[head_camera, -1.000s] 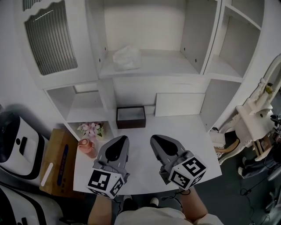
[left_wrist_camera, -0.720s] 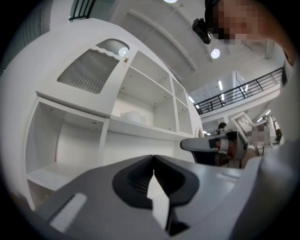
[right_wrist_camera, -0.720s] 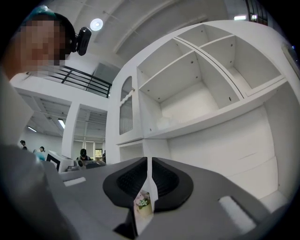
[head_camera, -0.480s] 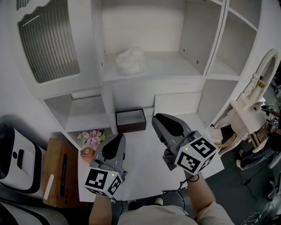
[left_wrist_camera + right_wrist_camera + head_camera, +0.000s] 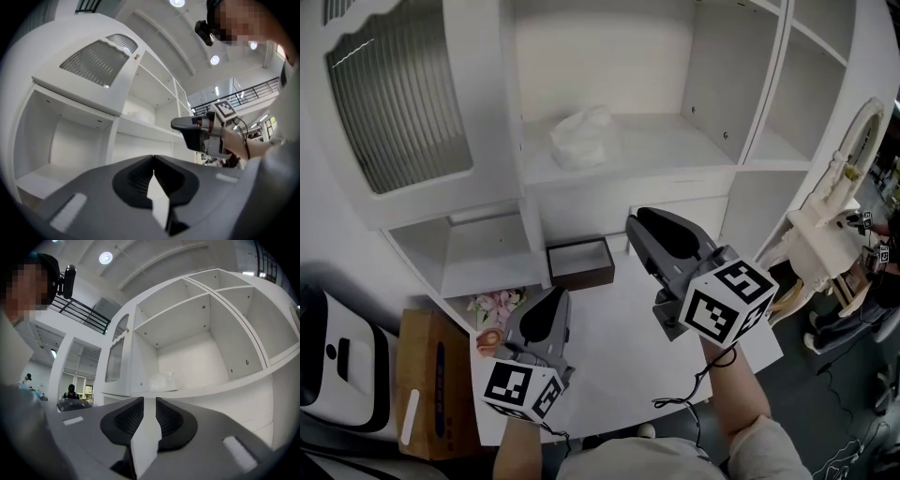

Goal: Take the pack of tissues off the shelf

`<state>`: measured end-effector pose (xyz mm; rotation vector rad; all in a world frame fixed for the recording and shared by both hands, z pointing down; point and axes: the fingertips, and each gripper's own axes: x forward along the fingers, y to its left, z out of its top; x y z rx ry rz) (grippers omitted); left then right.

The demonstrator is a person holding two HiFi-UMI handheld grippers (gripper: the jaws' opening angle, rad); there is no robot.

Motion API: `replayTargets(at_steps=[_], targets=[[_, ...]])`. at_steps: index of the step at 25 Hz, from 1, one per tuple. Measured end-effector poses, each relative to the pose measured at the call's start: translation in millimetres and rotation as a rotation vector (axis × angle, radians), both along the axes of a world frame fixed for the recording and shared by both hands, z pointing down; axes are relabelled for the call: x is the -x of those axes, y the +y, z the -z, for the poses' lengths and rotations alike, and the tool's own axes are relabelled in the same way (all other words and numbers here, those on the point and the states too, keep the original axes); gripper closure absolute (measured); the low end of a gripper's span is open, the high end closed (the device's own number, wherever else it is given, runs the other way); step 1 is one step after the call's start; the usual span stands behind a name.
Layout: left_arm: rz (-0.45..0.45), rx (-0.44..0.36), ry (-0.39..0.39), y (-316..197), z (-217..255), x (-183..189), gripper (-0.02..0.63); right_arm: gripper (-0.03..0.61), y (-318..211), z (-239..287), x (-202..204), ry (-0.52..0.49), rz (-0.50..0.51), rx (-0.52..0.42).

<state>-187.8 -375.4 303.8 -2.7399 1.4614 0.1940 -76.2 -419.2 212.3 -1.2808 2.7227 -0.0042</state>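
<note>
The pack of tissues [image 5: 581,134], white and crumpled, lies on the middle shelf [image 5: 675,155] of the white cabinet, left of centre. It also shows small beyond the jaws in the right gripper view, as a pale pack of tissues [image 5: 161,379] on the shelf edge. My right gripper [image 5: 643,225] is raised below and in front of that shelf, pointing up at it. Its jaws are opening, a narrow gap shows between them, and nothing is in it. My left gripper [image 5: 555,299] stays low over the desk, jaws together and empty.
A dark brown open box [image 5: 579,262] sits at the back of the white desk [image 5: 619,352]. Pink flowers [image 5: 495,307] stand at the desk's left edge, beside a brown wooden stand [image 5: 431,375]. A white carved piece of furniture [image 5: 830,234] stands to the right. A louvred cabinet door [image 5: 394,103] is upper left.
My right gripper has risen and moved forward toward the shelf, and its jaws have parted. The left gripper has stayed low over the desk.
</note>
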Motion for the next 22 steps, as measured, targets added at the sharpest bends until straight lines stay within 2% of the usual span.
replayTargets(at_steps=[7, 22], targets=[[-0.038, 0.004, 0.003, -16.2, 0.7, -2.4, 0.612, 0.485, -23.2, 24.4, -0.8, 0.032, -0.050, -0.039], [-0.136, 0.020, 0.022, -49.5, -3.1, -8.6, 0.612, 0.431, -66.7, 37.6, 1.4, 0.061, -0.120, -0.015]])
